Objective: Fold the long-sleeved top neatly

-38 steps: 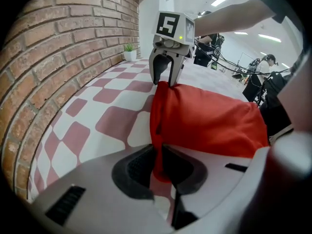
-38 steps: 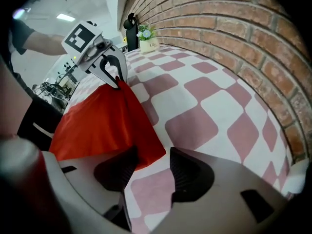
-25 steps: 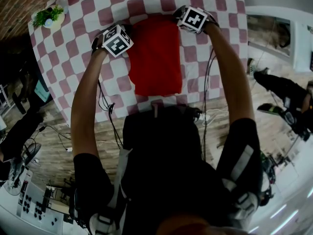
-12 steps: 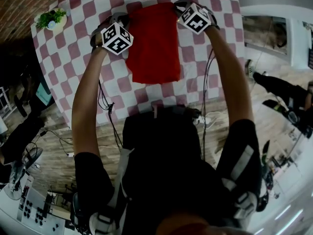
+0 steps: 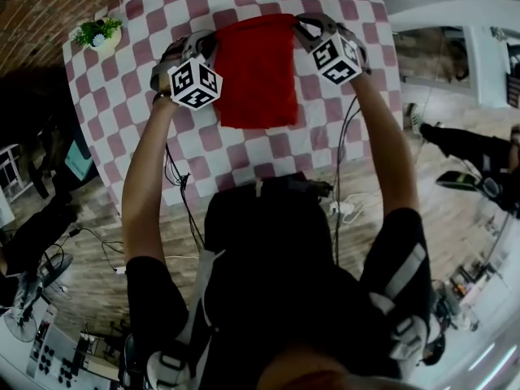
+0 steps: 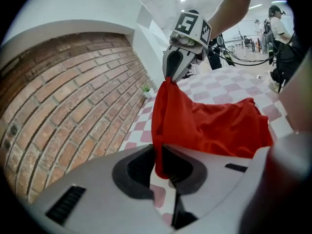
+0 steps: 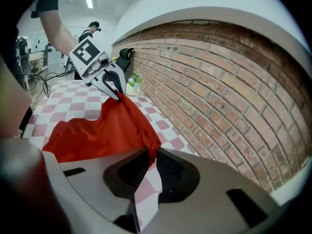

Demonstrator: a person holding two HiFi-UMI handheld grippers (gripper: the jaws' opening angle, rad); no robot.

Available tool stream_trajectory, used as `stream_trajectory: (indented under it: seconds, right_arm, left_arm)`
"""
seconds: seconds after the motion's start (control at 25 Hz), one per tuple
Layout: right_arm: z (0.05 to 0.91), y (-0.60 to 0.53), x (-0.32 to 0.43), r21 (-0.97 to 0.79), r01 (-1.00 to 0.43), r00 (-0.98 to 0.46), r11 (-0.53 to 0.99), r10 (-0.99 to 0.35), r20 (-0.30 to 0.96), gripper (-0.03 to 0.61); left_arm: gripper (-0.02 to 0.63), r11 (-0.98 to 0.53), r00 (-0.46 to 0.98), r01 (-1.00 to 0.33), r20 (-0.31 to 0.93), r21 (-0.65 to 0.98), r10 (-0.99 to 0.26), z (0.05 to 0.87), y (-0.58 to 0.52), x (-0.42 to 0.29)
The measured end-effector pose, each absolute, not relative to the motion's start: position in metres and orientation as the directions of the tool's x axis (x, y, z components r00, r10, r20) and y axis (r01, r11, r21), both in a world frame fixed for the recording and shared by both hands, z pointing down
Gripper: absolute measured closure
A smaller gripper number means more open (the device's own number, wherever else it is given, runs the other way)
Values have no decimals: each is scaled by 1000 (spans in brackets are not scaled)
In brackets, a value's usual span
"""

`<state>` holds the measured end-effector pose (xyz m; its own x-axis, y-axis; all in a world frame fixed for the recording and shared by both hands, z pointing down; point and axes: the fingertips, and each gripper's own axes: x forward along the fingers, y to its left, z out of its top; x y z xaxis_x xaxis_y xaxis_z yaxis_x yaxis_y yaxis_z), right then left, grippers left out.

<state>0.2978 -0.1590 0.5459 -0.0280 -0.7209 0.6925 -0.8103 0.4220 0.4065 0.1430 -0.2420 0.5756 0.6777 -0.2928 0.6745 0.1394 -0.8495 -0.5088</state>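
Note:
The red long-sleeved top (image 5: 256, 71) is a folded panel on the checked table (image 5: 146, 104), with its far edge lifted. My left gripper (image 5: 203, 43) is shut on the far left corner, and red cloth (image 6: 214, 126) is pinched between its pads (image 6: 163, 167). At the far right corner my right gripper (image 5: 302, 27) is shut on the top, and the fabric (image 7: 102, 130) runs into its closed jaws (image 7: 148, 162). Each gripper view shows the other gripper holding its raised corner: the right one (image 6: 175, 67) and the left one (image 7: 109, 84). The cloth sags between the two corners, and its near part rests on the table.
A small potted plant (image 5: 99, 32) stands at the table's far left corner. A brick wall (image 7: 219, 82) runs along the far side of the table. Cables (image 5: 175, 177) hang over the near table edge. People stand in the room behind (image 6: 278, 23).
Both grippers have risen and moved toward the far side of the table, lifting the far edge of the red top with them. The near part of the top has slid along the table.

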Motion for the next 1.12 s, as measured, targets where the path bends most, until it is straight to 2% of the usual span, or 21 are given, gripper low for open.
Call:
stream_trajectory:
  seconds: [0.32,0.64,1.12]
  right_arm:
    - [536,-74,247,474,-777,-17,414,-767,641,528]
    - [557,-1,205,507,-748,-5,428,-767,641,529]
    - [604,55,178,446,-805,13,392,-739,673,531]
  left_arm:
    - [571,-802,735,168,615,-573,-286,558,-179,108]
    - [571,-758,758,194,586,-622,-287,555,-125,77]
    - [571,-719,702,345,675,-603,-229,624,-46,40]
